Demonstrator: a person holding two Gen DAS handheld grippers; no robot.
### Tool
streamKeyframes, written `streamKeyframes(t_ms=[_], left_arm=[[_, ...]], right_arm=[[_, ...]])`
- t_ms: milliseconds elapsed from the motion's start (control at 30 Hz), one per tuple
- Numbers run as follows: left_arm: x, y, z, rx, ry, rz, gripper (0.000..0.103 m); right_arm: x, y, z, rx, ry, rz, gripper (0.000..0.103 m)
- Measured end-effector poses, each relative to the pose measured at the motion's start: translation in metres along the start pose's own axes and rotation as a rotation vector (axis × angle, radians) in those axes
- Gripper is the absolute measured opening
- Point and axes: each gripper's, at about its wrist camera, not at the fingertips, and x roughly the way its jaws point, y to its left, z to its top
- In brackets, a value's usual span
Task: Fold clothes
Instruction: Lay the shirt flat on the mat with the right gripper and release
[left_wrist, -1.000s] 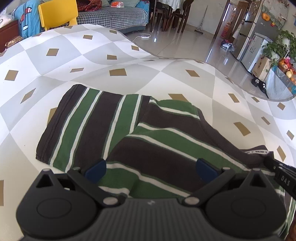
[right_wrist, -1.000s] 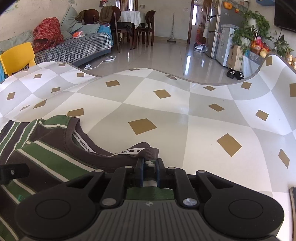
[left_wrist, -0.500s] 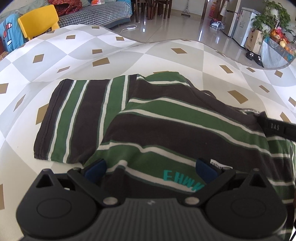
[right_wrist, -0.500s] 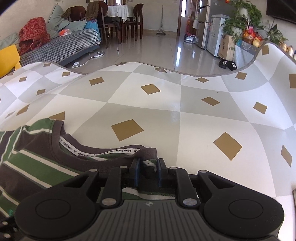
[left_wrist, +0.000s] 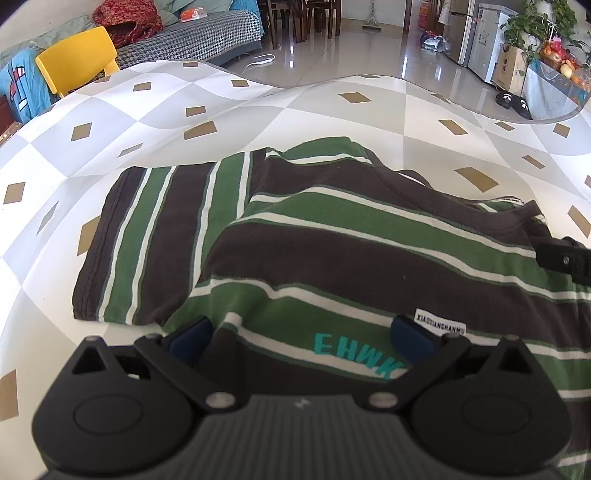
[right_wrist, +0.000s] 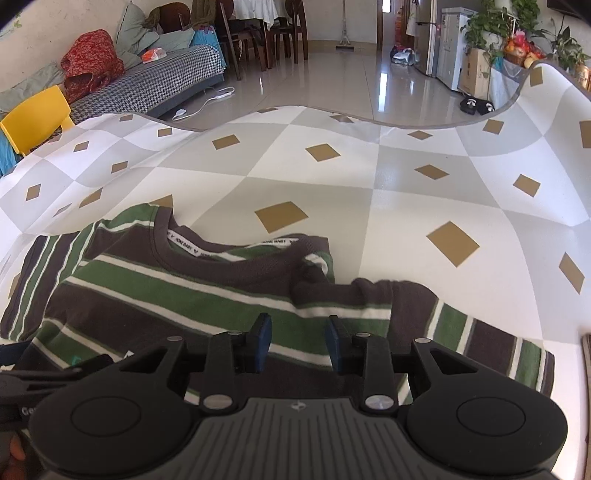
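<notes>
Shirt (left_wrist: 332, 251) flat on bench (right_wrist: 369, 192), partly folded, long axis left-right. Left claw (left_wrist: 301, 332) spread wide over hem; right claw (right_wrist: 298, 338) released, nothing between fingers, nearer collar. Unfolded sleeve (right_wrist: 480, 332) lies right, closest to right claw.

I read teal "EHWK" on the striped shirt (left_wrist: 354, 258), with a white tag (left_wrist: 441, 317) at its 3 o'clock reading "XIAOXIANGHANMU". The collar tape (right_wrist: 275, 242) seems to say "HOME BABY".
</notes>
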Motion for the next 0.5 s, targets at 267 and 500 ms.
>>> streamKeyframes(t_ms=[267,500], left_arm=[[-0.013,0.006,-0.005,-0.012,0.006,-0.011,0.103],[-0.03,0.005,-0.013,0.003,0.001,-0.019,0.103]], right_arm=[[-0.032,-0.03,-0.027,0.015,0.049,-0.023,0.033],[-0.051,-0.033,-0.053,-0.012,0.079,-0.051,0.034]])
